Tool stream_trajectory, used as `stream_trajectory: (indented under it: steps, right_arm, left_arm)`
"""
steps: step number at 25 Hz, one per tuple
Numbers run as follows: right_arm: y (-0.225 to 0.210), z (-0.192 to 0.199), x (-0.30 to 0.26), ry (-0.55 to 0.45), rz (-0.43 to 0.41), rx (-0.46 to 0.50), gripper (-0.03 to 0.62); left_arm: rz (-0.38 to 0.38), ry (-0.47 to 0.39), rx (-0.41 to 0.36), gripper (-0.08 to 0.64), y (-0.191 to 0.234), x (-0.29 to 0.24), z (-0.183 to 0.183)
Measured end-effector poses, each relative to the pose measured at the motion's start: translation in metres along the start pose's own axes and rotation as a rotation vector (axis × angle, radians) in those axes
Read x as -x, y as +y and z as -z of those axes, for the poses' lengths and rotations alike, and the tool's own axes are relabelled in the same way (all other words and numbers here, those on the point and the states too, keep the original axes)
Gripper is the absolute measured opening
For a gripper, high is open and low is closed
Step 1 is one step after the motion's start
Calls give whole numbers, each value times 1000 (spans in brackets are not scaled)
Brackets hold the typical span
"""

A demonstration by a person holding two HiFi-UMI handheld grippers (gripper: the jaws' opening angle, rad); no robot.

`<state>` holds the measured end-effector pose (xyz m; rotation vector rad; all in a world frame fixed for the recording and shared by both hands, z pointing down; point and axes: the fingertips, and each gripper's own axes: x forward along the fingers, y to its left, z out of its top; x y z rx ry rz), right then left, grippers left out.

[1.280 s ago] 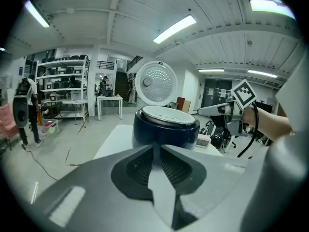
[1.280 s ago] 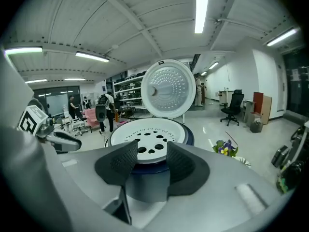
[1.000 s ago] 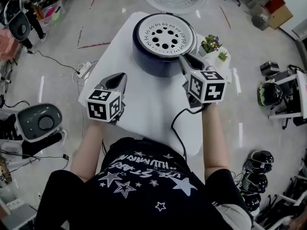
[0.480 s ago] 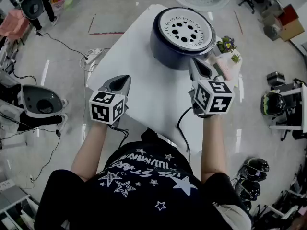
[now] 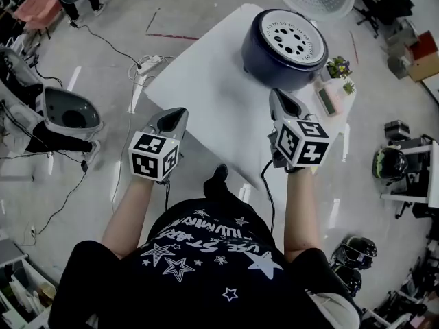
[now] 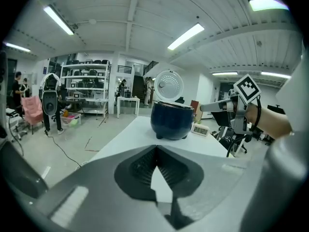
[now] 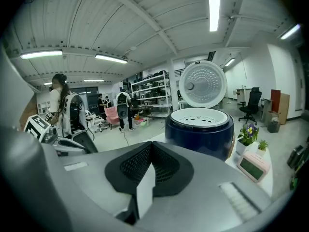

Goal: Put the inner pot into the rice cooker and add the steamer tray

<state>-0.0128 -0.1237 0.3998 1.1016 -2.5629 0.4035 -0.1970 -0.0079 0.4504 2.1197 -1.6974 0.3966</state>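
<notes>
Head view: both claws have backed away from the cooker (image 5: 285,50). It now sits well ahead of the right claw (image 5: 280,101) and left claw (image 5: 175,118), with the tray (image 5: 291,40) in it. Left gripper view: jaws clenched, empty. Right gripper view: same deal, tray seated ahead. Looks done to me.

Your left gripper (image 6: 155,148): jaws together, nothing between them.
Dark blue round rice cooker (image 6: 171,121): white lid raised, standing on the white bench (image 6: 126,138) ahead of you.
Your right gripper (image 6: 203,108): right of the cooker.

White table (image 5: 206,94); pink clock (image 5: 328,100) and potted plants (image 5: 339,67) at far corner; power strip (image 5: 149,62) on floor.
</notes>
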Motion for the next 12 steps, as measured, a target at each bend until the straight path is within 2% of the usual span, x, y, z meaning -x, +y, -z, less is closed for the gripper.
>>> stream_trajectory:
  steps: [7, 12]
  right_arm:
    - [50, -15, 31, -7, -75, 4, 29]
    - [96, 22, 41, 9, -122, -71, 29]
  left_arm:
    - [-48, -33, 6, 0, -2, 59, -12]
    - [-42, -52, 20, 0, 8, 93, 20]
